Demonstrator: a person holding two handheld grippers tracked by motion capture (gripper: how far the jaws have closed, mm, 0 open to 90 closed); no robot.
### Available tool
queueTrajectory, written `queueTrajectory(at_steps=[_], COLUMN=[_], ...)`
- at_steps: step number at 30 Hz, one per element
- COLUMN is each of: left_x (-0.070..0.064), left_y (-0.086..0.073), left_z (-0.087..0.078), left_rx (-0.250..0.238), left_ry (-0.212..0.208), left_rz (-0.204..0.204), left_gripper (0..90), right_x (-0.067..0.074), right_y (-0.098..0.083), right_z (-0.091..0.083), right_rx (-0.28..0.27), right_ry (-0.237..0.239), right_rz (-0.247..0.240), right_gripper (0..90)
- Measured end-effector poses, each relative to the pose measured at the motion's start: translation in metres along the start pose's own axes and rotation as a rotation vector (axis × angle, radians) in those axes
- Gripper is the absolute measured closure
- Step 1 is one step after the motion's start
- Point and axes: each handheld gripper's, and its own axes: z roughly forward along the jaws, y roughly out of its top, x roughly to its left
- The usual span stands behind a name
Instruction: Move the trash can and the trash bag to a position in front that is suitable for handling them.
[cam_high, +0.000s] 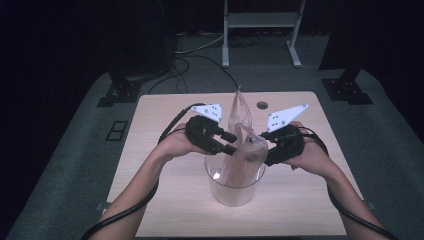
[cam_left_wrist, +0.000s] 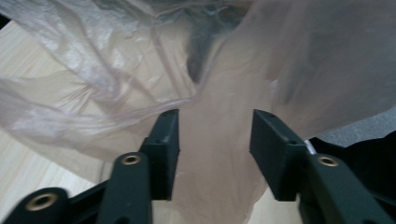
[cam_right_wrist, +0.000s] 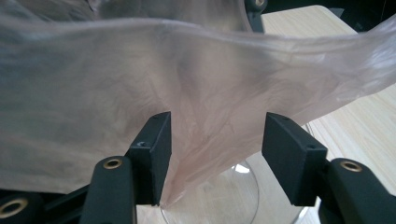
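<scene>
1. Translucent pinkish plastic bag (cam_high: 243, 142) stands half inside a clear round container (cam_high: 235, 182) near the middle of the wooden bench (cam_high: 165, 205), its top peak rising well above the rim.
2. Left tongs (cam_high: 231, 142) reach the bag from one side; in the left gripper view the film (cam_left_wrist: 219, 154) lies between the jaws, which stand apart and do not yet press on it.
3. Right tongs (cam_high: 264, 142) come in from the opposite side; film (cam_right_wrist: 210, 140) drapes across the gap, jaws likewise apart and unclamped.
4. The step looks like lining the container: each side should pinch a single layer near the bag's mouth, then draw outward and down over the rim evenly.
5. Pulling one side harder could likely tip the light container or drag the bag out.
6. Loose folds hide the bag's edge. A small dark hole (cam_high: 262, 105) in the bench and a metal stand (cam_high: 262, 30) on the floor sit well clear.
</scene>
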Motion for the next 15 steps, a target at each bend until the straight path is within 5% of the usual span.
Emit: queueTrajectory(at_steps=[12,15], left_x=[-0.008,-0.009], left_y=[-0.002,-0.005], left_z=[-0.01,-0.012], left_rx=[-0.08,-0.09], left_ry=[0.003,-0.004], left_rz=[-0.008,-0.013], left_gripper=[89.7,89.8], right_x=[0.021,0.021], right_y=[0.021,0.022], right_z=[0.018,0.019], right_rx=[0.079,0.085], right_ry=[-0.06,-0.049], right_rz=[-0.074,-0.07], right_gripper=[77.6,85.0])
